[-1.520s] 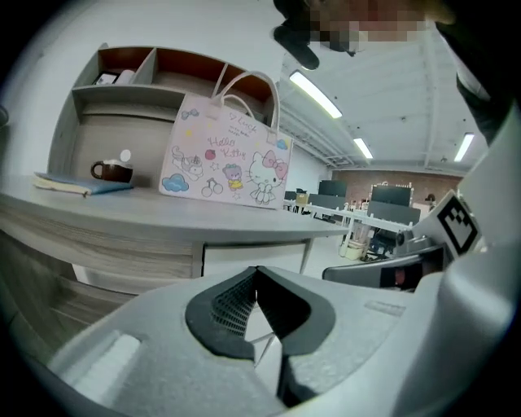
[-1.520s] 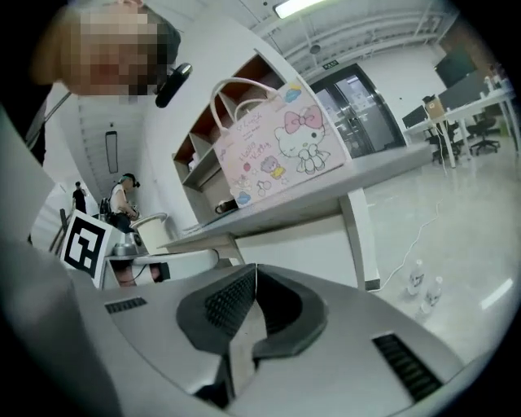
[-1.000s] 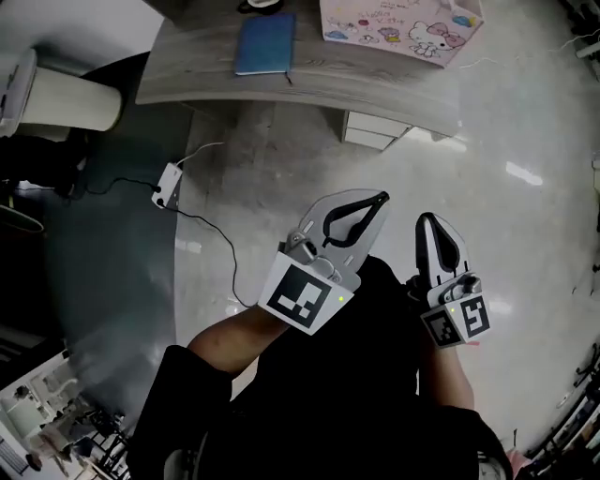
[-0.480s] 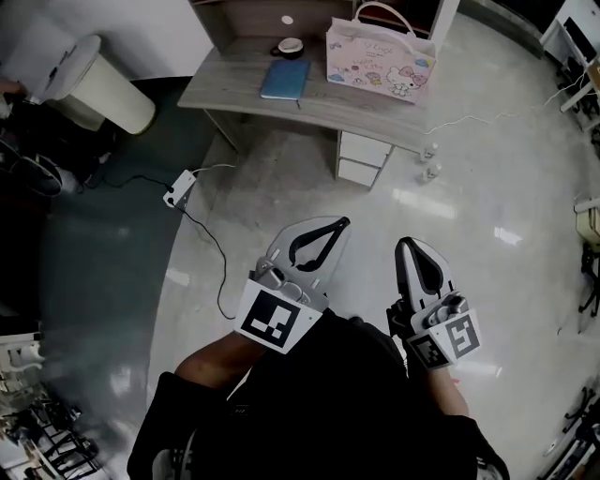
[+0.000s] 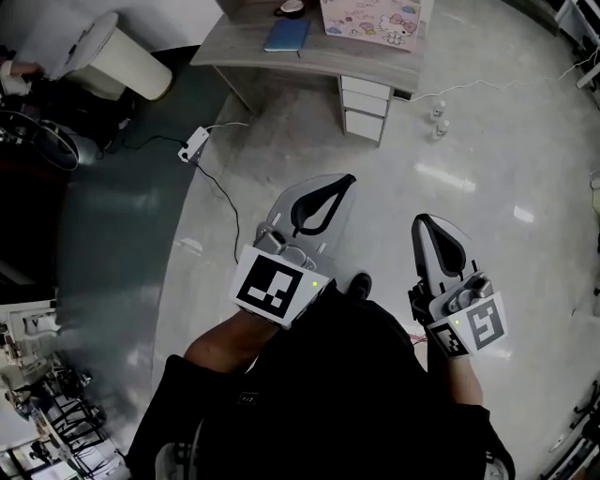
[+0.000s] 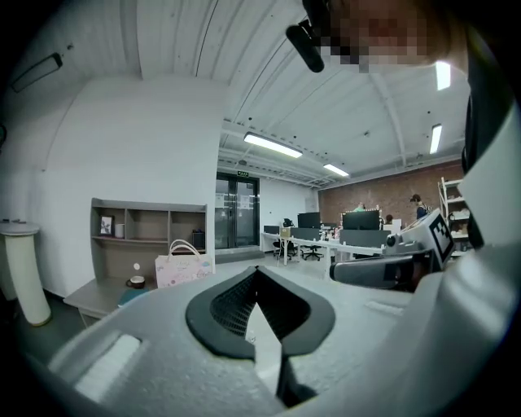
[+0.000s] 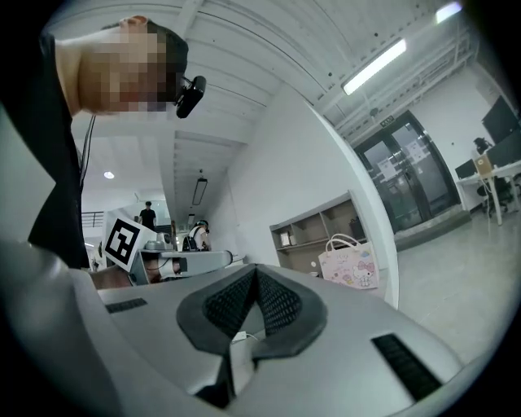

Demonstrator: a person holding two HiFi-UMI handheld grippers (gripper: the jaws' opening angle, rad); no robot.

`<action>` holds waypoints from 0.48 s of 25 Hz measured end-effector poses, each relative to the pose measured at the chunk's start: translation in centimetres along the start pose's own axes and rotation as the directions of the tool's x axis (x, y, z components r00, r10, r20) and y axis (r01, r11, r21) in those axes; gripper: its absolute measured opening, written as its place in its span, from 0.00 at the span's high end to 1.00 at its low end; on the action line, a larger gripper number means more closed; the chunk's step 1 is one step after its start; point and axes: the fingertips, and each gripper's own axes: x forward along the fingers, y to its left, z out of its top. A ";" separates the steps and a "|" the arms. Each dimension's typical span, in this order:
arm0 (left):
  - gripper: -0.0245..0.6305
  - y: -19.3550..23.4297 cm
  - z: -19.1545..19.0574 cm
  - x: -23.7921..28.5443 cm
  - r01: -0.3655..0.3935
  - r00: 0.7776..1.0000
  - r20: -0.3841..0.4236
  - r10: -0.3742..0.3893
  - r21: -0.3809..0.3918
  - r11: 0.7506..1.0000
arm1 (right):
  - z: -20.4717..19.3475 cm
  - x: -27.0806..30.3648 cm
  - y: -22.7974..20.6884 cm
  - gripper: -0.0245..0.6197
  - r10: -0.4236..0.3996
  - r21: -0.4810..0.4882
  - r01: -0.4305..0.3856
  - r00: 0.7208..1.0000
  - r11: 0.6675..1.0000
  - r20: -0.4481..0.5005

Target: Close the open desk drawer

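The grey desk [image 5: 309, 58] stands far off at the top of the head view, with a white drawer unit [image 5: 366, 105] under its right end. From here I cannot tell which drawer stands out. Both grippers hang over the bare floor, well short of the desk. My left gripper [image 5: 347, 179] is shut and empty, and so is my right gripper [image 5: 422, 220]. In the left gripper view the shut jaws [image 6: 257, 274] point toward the desk [image 6: 96, 298]. The right gripper view shows its shut jaws [image 7: 254, 274] aimed at the desk shelf [image 7: 319, 231].
On the desk lie a blue notebook [image 5: 287, 36], a cup [image 5: 291, 7] and a pink gift bag [image 5: 371, 19]. A white bin [image 5: 122, 62] stands left of the desk. A power strip [image 5: 194, 146] with its cable lies on the floor, and small bottles [image 5: 438, 116] stand right of the drawers.
The desk has drawn away toward the top of the head view and looks smaller. Both grippers stay shut and empty, held side by side.
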 end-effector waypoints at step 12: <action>0.95 -2.7 0.2 -2.8 -0.008 0.999 0.031 0.008 -0.014 1.000 | 1.2 -2.9 1.0 0.95 0.003 -0.035 -0.003 1.000 0.999 0.000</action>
